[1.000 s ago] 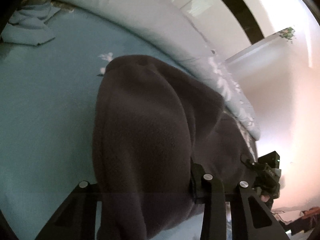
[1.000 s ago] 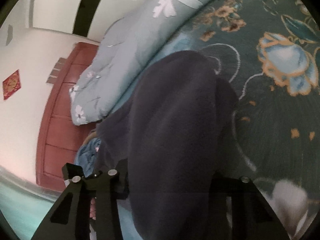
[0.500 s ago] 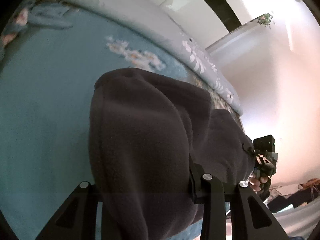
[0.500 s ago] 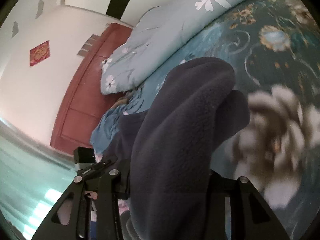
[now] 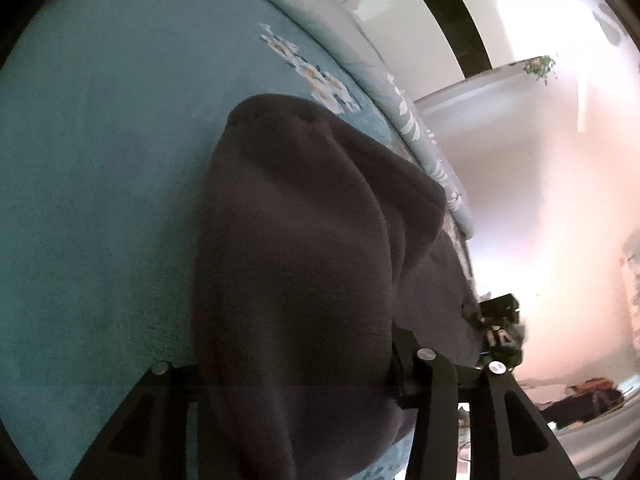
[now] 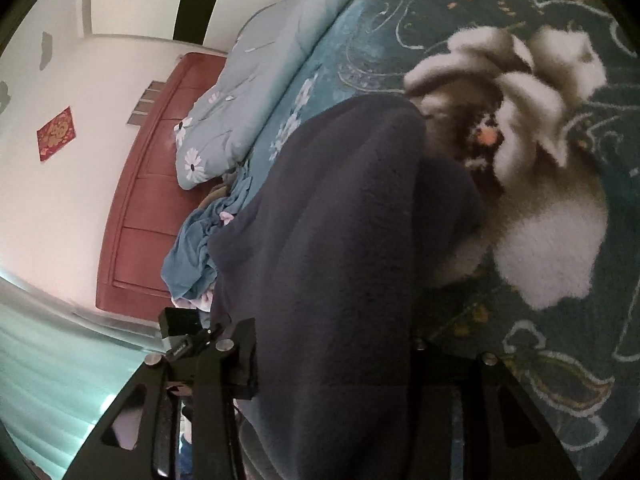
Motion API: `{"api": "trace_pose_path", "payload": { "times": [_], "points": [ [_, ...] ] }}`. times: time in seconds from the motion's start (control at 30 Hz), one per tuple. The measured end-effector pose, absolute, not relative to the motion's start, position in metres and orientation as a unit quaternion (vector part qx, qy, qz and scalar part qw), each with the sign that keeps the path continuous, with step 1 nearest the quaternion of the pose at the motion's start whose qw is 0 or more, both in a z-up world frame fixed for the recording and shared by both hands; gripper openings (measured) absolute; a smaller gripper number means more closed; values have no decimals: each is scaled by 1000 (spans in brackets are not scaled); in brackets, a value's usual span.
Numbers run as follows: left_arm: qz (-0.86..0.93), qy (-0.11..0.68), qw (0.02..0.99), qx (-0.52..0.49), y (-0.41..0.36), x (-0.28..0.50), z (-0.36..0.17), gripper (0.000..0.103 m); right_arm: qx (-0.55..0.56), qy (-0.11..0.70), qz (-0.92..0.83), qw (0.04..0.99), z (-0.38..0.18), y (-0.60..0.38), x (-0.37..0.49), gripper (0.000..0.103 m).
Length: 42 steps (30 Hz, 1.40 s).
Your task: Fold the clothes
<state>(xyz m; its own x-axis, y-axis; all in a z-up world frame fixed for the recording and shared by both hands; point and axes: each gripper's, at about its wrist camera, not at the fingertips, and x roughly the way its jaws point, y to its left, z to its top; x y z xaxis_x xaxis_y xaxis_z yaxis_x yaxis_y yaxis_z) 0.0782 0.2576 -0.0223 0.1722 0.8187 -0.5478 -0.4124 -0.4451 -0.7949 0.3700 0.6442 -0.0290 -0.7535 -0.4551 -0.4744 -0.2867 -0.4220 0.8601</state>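
Observation:
A dark grey fleece garment [image 5: 300,240] hangs thick over my left gripper [image 5: 296,364] and fills the gap between its fingers, hiding the tips. The jaws are opening while the cloth still spans them. The far end of the fold rests on the teal bedspread [image 5: 100,200]. In the right wrist view the same garment [image 6: 340,220] is bunched in my right gripper [image 6: 332,348], whose jaws are also opening around it. Each view shows the other gripper's black body at the garment's side [image 5: 498,320] [image 6: 184,336].
A pale blue flowered quilt [image 6: 240,100] lies along the bed's far side by a red-brown headboard [image 6: 148,200]. A crumpled blue cloth pile [image 6: 196,248] sits near it. A large white flower print [image 6: 540,160] marks the bedspread on the right.
Both grippers have carried the garment across the bed and a little lower; the white flower print has slid into the right view. The visible fingers stand slightly wider apart than before.

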Motion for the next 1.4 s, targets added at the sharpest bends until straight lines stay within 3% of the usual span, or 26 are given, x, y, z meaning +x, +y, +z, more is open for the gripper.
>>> {"api": "trace_pose_path", "payload": {
  "times": [0.23,0.43,0.53,0.63,1.07,1.4],
  "points": [
    [608,-163,499,-595,268,76,-22,63,354,-528,-770,60,-30,644,366,53],
    [620,-153,492,-592,272,81,-22,65,356,-530,-767,61,-32,644,359,55],
    [639,-139,486,-580,270,90,-16,50,355,-524,-772,55,-28,643,362,54],
    [652,-134,485,-568,266,97,-1,42,359,-509,-781,51,-16,641,361,46],
    [672,-98,545,-491,279,152,115,40,324,-472,-816,85,69,651,393,44],
    [630,-37,622,-464,435,216,174,40,268,-439,-857,19,138,740,509,44]
  ]
}}
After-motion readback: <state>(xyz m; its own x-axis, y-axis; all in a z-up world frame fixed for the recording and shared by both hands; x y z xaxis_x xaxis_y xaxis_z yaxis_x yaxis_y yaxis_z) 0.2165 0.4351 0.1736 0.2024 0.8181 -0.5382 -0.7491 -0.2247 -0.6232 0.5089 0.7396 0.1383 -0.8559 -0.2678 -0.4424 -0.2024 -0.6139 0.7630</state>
